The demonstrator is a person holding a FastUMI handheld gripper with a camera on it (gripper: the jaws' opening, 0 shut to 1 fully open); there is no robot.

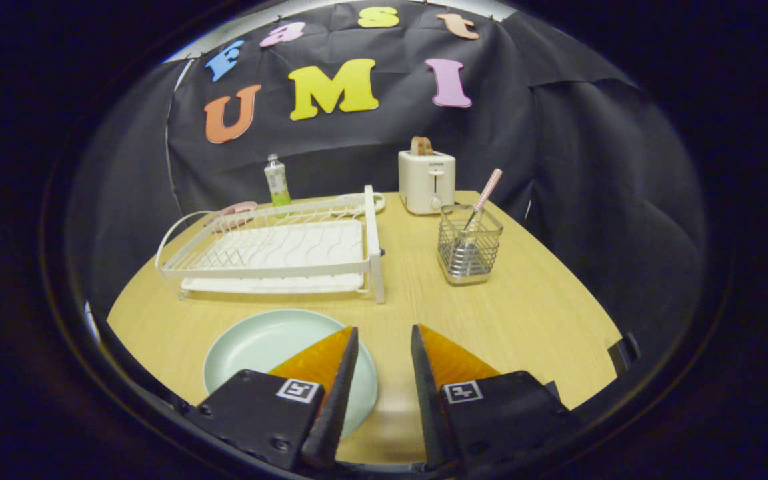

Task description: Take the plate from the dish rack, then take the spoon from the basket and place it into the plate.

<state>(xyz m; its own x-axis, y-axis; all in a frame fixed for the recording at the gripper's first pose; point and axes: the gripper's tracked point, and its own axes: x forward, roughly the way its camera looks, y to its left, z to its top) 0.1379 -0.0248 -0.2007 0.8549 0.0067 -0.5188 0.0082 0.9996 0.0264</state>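
A pale green plate (261,347) lies flat on the wooden table (531,313), in front of the white wire dish rack (277,243). My gripper (384,330) hovers above the plate's right rim, open, with nothing between its fingers; the left finger overlaps the plate. Beyond the fingers to the right stands a metal wire basket (469,253). A spoon (484,197) with a pink handle leans upright in it, handle up.
A white toaster (426,180) with bread in it stands at the back of the table. A small bottle (277,180) stands behind the rack, and a pink object (234,210) lies at the rack's far left. Black cloth walls surround the table.
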